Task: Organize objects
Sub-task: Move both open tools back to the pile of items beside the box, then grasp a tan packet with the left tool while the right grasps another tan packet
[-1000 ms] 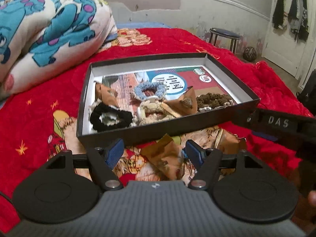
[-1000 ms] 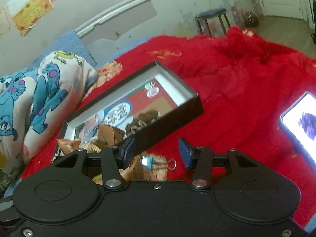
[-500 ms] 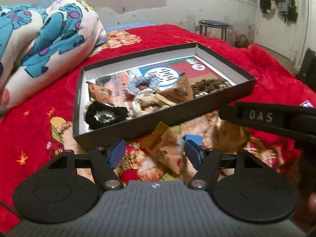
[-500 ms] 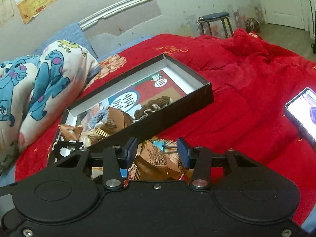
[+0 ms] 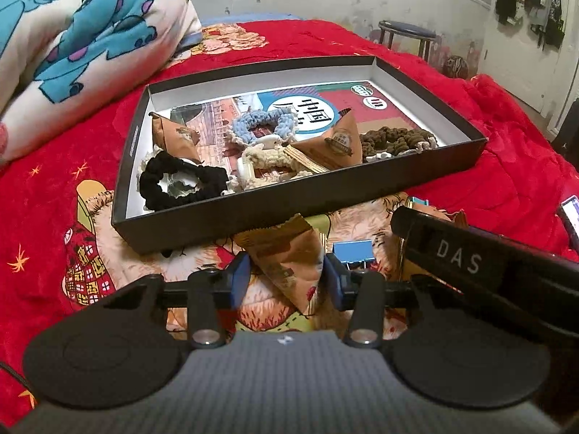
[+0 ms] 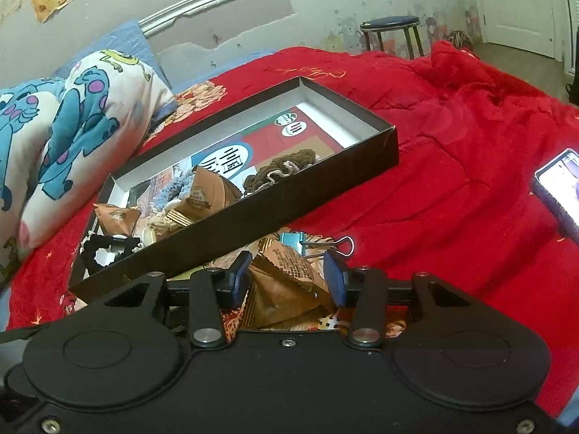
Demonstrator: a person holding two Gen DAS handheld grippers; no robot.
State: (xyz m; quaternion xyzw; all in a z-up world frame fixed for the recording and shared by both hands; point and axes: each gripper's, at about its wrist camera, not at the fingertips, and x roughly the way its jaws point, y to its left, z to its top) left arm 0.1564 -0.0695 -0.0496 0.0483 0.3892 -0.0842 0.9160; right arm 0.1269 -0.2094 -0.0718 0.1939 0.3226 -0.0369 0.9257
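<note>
A shallow black box [image 5: 253,213] [image 6: 289,209] lies on the red bedspread and holds scrunchies and two brown snack packets [image 5: 340,141]. In front of it lies another brown snack packet [image 5: 286,253]. My left gripper [image 5: 286,276] straddles it, jaws closing, pads right at its edges. A blue binder clip [image 5: 353,249] lies just to its right. My right gripper [image 6: 287,280] is shut on a second brown packet [image 6: 286,282], with a light-blue binder clip [image 6: 295,240] behind it. From the left wrist camera, only the right gripper's black body [image 5: 470,264] shows.
A cartoon-print quilt [image 5: 83,36] is bundled at the left. A lit phone [image 6: 561,184] lies on the bedspread at the right. A stool [image 6: 391,23] stands by the far wall. Inside the box are a black scrunchie [image 5: 181,184], a blue one [image 5: 264,126] and a brown one [image 5: 394,137].
My left jaws have narrowed around the packet. The right gripper slid from over the binder clip onto its packet, which now fills the gap between its pads.
</note>
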